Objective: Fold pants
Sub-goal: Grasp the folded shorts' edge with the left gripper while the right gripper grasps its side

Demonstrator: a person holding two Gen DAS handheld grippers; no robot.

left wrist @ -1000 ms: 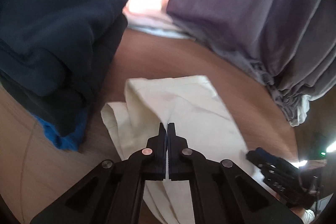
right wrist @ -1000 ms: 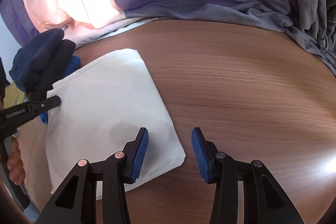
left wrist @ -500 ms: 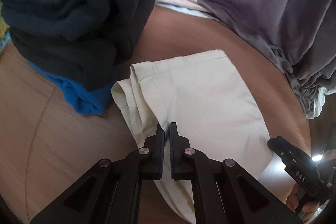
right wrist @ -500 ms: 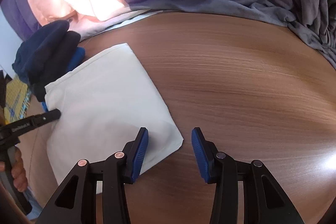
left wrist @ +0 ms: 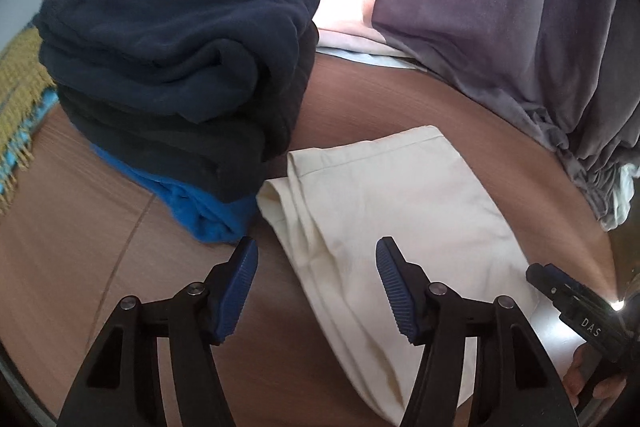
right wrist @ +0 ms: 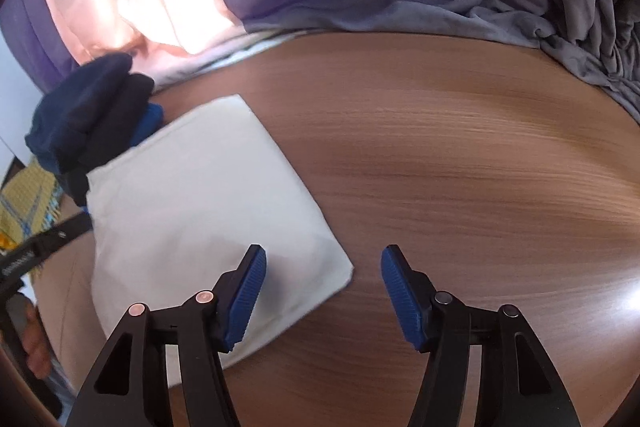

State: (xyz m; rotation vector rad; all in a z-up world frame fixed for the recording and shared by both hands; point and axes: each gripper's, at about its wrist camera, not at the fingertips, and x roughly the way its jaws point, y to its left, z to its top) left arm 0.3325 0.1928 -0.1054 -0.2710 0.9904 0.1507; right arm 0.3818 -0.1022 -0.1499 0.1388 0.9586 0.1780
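Both grippers have just been opening and hold nothing. Folded cream pants (left wrist: 392, 211) lie flat on the counter (right wrist: 460, 155), under and ahead of the left gripper (left wrist: 316, 291), and ahead-left of the right gripper (right wrist: 322, 291), beside stacked dark clothes (left wrist: 180, 67).

folded cream pants (right wrist: 208, 203) on wooden table (right wrist: 460, 167), right gripper (right wrist: 322, 291) jaws just widened, dark clothes pile (right wrist: 88, 115) beside

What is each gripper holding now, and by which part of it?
Nothing is held. The left gripper and the right gripper have both just been opening; the folded cream pants lie free on the table.
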